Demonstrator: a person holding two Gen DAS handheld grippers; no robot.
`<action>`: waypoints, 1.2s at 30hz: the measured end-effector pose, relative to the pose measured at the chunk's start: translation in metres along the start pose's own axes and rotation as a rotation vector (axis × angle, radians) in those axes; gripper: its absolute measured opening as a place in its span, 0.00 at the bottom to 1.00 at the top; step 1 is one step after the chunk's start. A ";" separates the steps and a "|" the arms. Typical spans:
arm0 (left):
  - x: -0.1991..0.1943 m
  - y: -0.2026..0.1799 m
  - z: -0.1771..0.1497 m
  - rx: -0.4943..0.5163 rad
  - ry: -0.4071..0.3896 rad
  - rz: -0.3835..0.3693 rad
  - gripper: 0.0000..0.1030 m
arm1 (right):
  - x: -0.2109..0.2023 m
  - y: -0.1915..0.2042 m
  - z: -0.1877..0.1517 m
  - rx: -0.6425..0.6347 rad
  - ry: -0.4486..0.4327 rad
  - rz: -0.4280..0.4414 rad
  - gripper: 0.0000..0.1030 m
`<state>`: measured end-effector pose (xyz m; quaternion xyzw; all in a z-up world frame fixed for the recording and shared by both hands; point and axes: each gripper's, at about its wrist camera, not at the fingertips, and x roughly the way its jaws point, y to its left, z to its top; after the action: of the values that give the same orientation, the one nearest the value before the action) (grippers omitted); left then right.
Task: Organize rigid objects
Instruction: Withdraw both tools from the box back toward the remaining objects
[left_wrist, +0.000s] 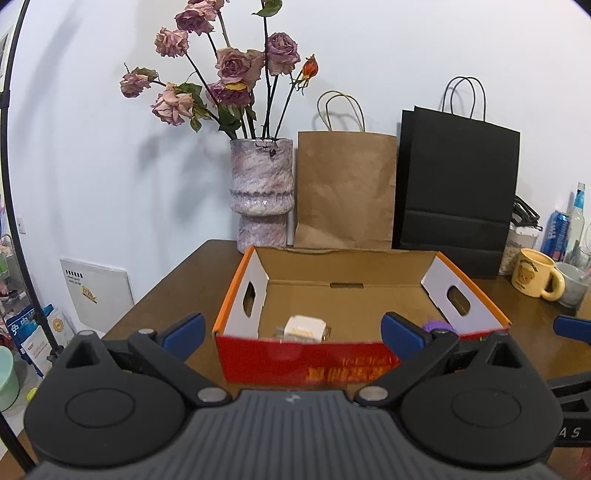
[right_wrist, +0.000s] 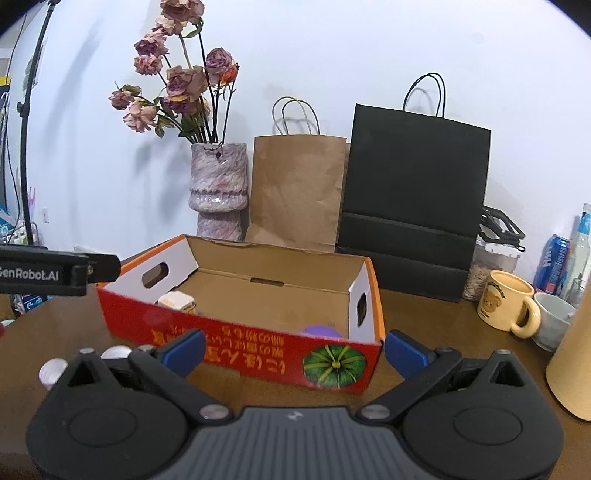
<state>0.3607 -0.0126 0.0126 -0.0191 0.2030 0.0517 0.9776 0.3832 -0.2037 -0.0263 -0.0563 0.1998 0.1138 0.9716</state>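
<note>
An open red and orange cardboard box (left_wrist: 306, 360) stands on the brown table; it also shows in the right wrist view (right_wrist: 236, 332). Inside lie a small cream box (left_wrist: 304, 328) (right_wrist: 176, 301) and a purple object (left_wrist: 437, 326) (right_wrist: 320, 329), mostly hidden by the front wall. My left gripper (left_wrist: 293, 332) is open and empty, just in front of the box. My right gripper (right_wrist: 293, 349) is open and empty, near the box's front right corner. Two small white caps (right_wrist: 53, 371) lie on the table by the right gripper's left finger.
A vase of dried roses (left_wrist: 262, 192), a brown paper bag (left_wrist: 343, 192) and a black paper bag (left_wrist: 458, 195) stand behind the box. A yellow bear mug (right_wrist: 506, 304), a grey cup (right_wrist: 554, 319), a blue can (right_wrist: 556, 264) and a cardboard tube (right_wrist: 576, 354) are at right.
</note>
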 end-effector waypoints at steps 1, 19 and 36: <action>-0.003 0.000 -0.002 0.000 0.002 0.000 1.00 | -0.004 0.000 -0.003 0.000 0.001 -0.002 1.00; -0.054 0.007 -0.044 0.011 0.046 -0.006 1.00 | -0.060 -0.007 -0.052 -0.024 0.061 -0.026 1.00; -0.073 0.012 -0.085 0.046 0.119 -0.005 1.00 | -0.086 -0.001 -0.091 -0.043 0.124 -0.029 1.00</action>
<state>0.2595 -0.0125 -0.0363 -0.0004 0.2618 0.0431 0.9642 0.2721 -0.2362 -0.0749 -0.0867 0.2564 0.1004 0.9574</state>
